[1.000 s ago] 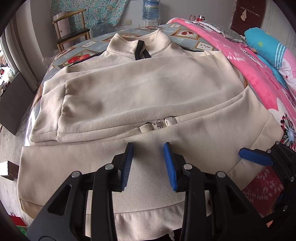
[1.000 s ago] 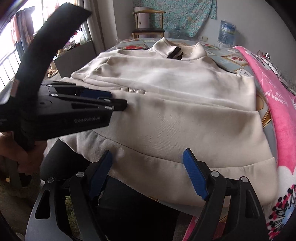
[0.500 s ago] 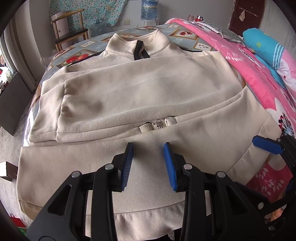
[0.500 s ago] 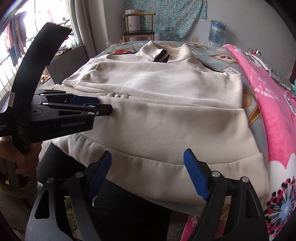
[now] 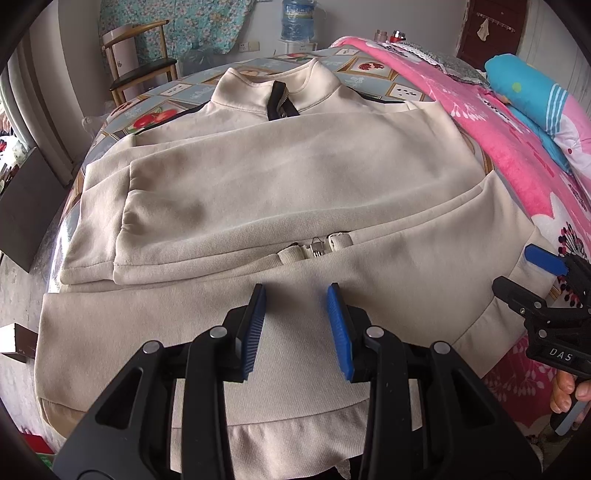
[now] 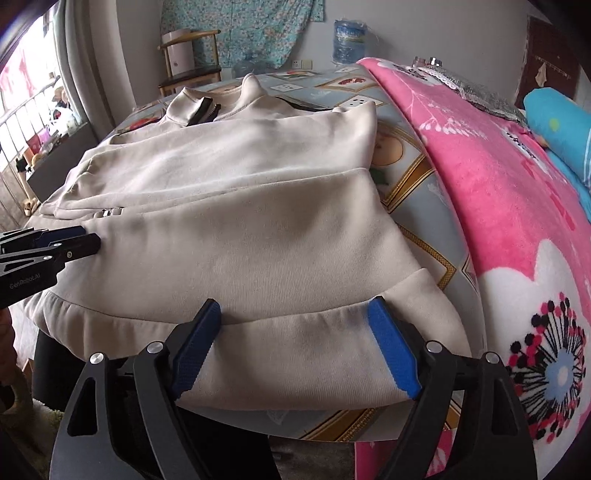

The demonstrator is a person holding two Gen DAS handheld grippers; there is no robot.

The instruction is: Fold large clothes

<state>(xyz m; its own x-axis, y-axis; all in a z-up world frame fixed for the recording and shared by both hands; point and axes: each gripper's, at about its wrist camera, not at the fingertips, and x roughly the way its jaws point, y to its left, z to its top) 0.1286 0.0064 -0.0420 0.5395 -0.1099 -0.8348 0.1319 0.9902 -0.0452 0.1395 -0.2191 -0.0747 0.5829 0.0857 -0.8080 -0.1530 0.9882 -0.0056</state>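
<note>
A cream zip-up jacket [image 5: 295,184] lies flat on the table, collar at the far end, both sleeves folded across its chest. My left gripper [image 5: 295,291] hovers over the middle of the lower body just short of the zipper pull [image 5: 317,251]. It is open with a narrow gap, and its pads press on nothing. My right gripper [image 6: 295,306] sits at the jacket's [image 6: 240,221] right hem corner, jaws wide and opening. The hem band lies in the gap between its pads, unpinched. The right gripper [image 5: 517,271] also shows at the jacket's right edge, and the left gripper [image 6: 74,240] at the far left.
A pink flowered blanket [image 6: 498,184] covers the surface right of the jacket, with a blue pillow [image 5: 528,85] beyond. The patterned tablecloth [image 6: 406,177] shows between them. A wooden chair [image 5: 140,70] and a water bottle [image 5: 295,18] stand behind the table; a dark cabinet [image 5: 26,206] is left.
My right gripper has slid rightwards along the hem to the jacket's right corner and rolled a little. The left gripper and the jacket have not moved.
</note>
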